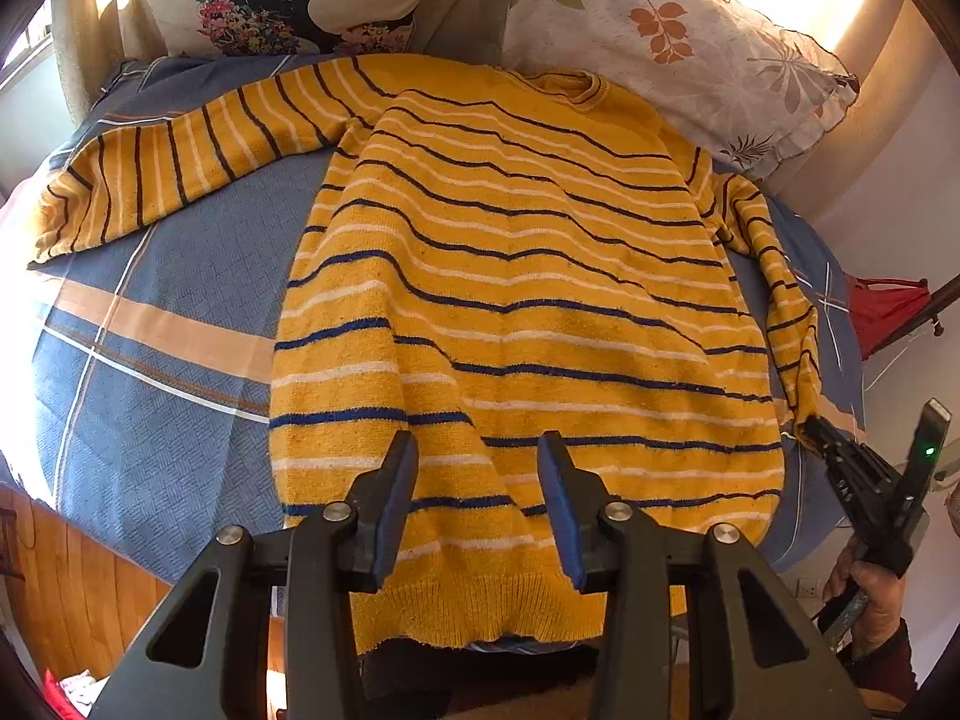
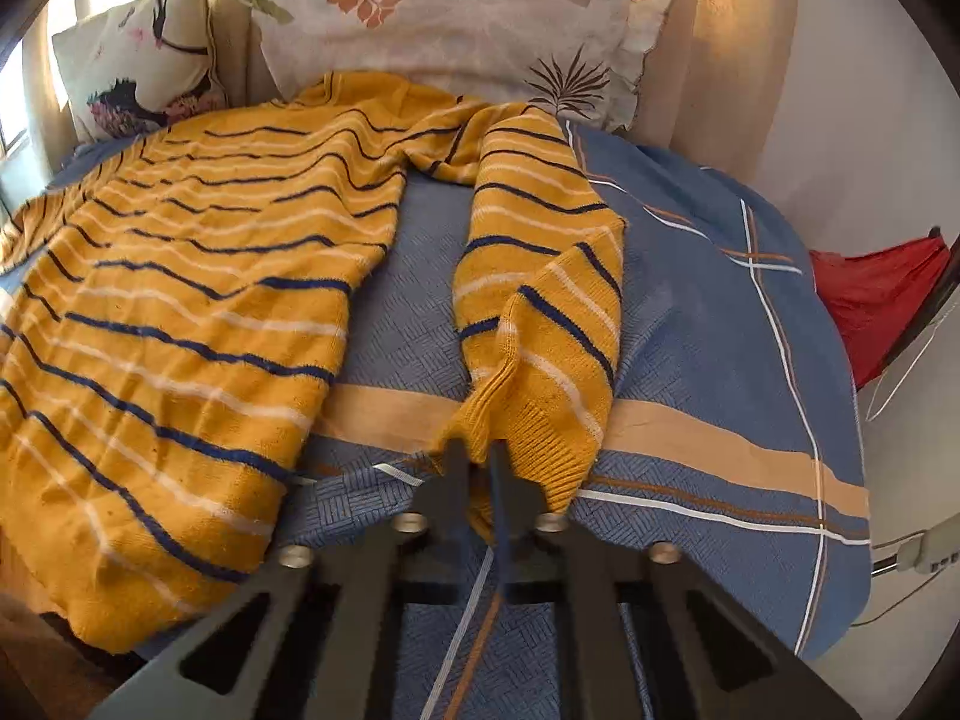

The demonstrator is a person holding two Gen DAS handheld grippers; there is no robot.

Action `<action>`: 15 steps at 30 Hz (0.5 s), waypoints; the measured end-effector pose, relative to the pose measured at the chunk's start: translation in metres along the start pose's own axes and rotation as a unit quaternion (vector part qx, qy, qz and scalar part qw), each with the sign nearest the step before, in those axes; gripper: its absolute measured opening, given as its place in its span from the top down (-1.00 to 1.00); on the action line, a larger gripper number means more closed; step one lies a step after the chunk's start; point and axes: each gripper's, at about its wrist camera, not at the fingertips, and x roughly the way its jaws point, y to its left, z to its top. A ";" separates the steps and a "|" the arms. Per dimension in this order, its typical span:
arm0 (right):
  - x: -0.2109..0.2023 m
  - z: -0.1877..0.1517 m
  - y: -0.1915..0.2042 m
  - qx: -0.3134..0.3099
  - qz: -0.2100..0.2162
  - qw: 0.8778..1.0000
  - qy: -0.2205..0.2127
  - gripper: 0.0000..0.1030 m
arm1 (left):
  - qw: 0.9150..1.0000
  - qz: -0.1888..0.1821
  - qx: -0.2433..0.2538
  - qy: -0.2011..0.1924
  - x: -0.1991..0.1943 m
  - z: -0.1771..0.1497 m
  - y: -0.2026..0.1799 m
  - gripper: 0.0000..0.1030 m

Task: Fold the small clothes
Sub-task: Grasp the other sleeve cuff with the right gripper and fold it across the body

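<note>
Right gripper (image 2: 477,468) pinches the ribbed cuff (image 2: 528,438) of the yellow striped sweater (image 1: 510,300), spread flat on the blue bedspread (image 1: 150,312), while the left gripper (image 1: 477,462) hovers unclenched above its hem.

**Camera Placement**

Left wrist view: sits above the sweater (image 1: 510,300) hem, facing up the bed (image 1: 150,312) toward the pillows (image 1: 690,60), moderately close. Right wrist view: low and close at the cuff (image 2: 528,420), facing the same pillows. Both share the sweater body, right sleeve and bedspread.
</note>
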 end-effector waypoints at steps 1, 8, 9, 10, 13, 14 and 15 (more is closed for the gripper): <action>-0.008 0.004 -0.014 0.032 0.018 0.999 -0.011 0.93 | 1.000 0.000 -0.003 -0.001 -0.001 0.000 0.001 0.21; -0.045 0.035 -0.155 0.246 0.032 0.966 -0.073 0.93 | 0.999 -0.022 -0.025 0.004 0.005 0.005 0.004 0.18; -0.045 0.039 -0.174 0.258 0.010 0.963 -0.075 0.93 | 0.999 -0.024 -0.023 0.005 0.006 0.005 0.003 0.18; -0.045 0.044 -0.191 0.267 -0.012 0.961 -0.076 0.93 | 0.999 -0.024 -0.022 0.005 0.007 0.006 0.002 0.18; -0.041 0.058 -0.230 0.284 -0.073 0.953 -0.073 0.93 | 0.999 -0.026 -0.022 0.008 0.009 0.006 0.001 0.18; -0.038 0.062 -0.239 0.287 -0.092 0.951 -0.072 0.93 | 0.999 -0.025 -0.023 0.010 0.009 0.006 0.002 0.18; -0.036 0.065 -0.247 0.290 -0.108 0.948 -0.070 0.93 | 0.999 -0.024 -0.024 0.011 0.009 0.007 0.004 0.18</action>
